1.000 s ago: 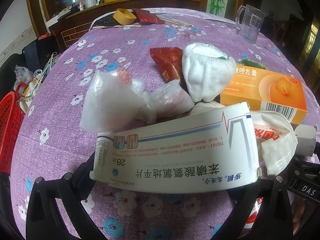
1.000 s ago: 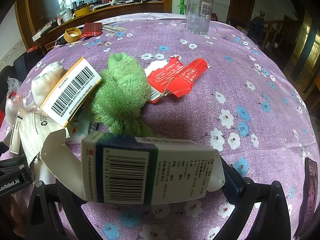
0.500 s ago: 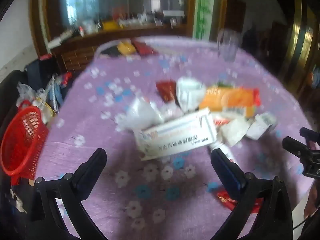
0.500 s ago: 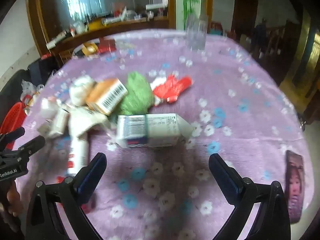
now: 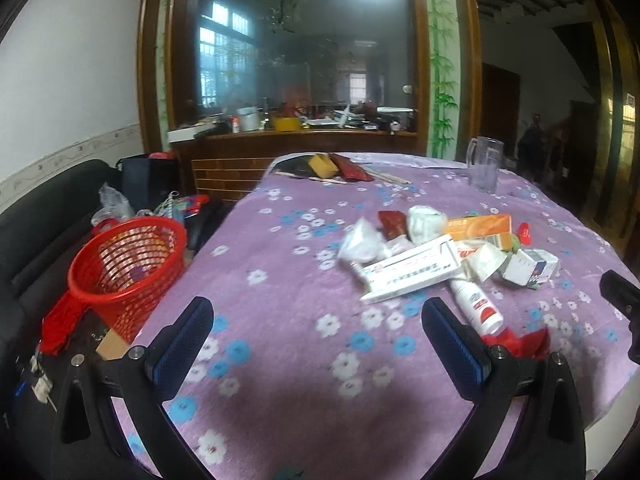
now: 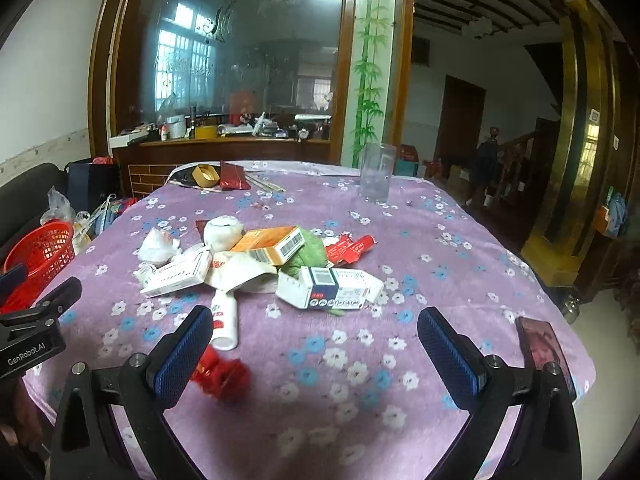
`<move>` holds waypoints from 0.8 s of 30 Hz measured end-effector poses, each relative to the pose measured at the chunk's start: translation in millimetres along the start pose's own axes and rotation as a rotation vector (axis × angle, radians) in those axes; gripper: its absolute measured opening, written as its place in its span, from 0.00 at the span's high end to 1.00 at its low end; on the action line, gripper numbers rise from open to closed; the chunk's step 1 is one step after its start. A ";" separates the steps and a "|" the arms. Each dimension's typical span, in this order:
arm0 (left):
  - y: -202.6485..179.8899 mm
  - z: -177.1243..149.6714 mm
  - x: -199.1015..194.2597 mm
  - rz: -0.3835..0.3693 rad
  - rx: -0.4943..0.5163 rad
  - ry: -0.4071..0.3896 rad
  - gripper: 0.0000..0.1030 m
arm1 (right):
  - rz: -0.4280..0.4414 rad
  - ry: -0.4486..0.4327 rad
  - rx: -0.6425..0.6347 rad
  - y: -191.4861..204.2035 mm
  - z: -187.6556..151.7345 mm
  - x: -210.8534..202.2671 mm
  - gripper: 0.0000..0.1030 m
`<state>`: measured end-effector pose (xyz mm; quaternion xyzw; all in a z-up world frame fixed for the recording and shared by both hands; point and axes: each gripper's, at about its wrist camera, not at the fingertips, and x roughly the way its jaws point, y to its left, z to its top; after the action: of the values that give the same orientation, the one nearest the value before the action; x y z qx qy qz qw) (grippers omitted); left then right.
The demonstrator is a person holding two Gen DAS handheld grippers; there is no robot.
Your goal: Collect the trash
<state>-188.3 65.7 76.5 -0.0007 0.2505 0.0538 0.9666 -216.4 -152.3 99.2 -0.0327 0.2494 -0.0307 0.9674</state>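
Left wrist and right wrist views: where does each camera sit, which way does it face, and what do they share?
Left wrist: behind the open left gripper, over the table's near edge, facing the trash pile and red basket; the right gripper's edge shows at right.
Right wrist: behind the open right gripper, facing the pile; the left gripper shows at left.
Shared: orange box, white bottle, clear mug.

Cardboard medicine boxes: three – long white box [image 6: 176, 276], orange box [image 6: 269, 245], white-and-blue box [image 6: 330, 287]
White tube [image 6: 224, 320]: one
Red baskets [image 5: 128, 268]: one
Clear plastic mugs [image 6: 376, 178]: one
Green cloths [image 6: 308, 252]: one
Phones [image 6: 546, 354]: one
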 end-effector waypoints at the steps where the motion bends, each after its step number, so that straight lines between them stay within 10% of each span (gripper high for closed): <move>1: 0.4 -2.5 -3.8 0.007 0.003 -0.007 0.00 | 0.008 0.000 0.002 2.1 -2.4 -3.6 0.00; 24: -3.0 -15.8 -5.6 0.015 0.038 -0.014 0.00 | -0.013 -0.007 -0.002 -1.0 -11.9 -13.3 0.00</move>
<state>-200.5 61.7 65.3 0.0197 0.2446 0.0566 0.9678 -233.8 -153.0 95.3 -0.0352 0.2460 -0.0369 0.9679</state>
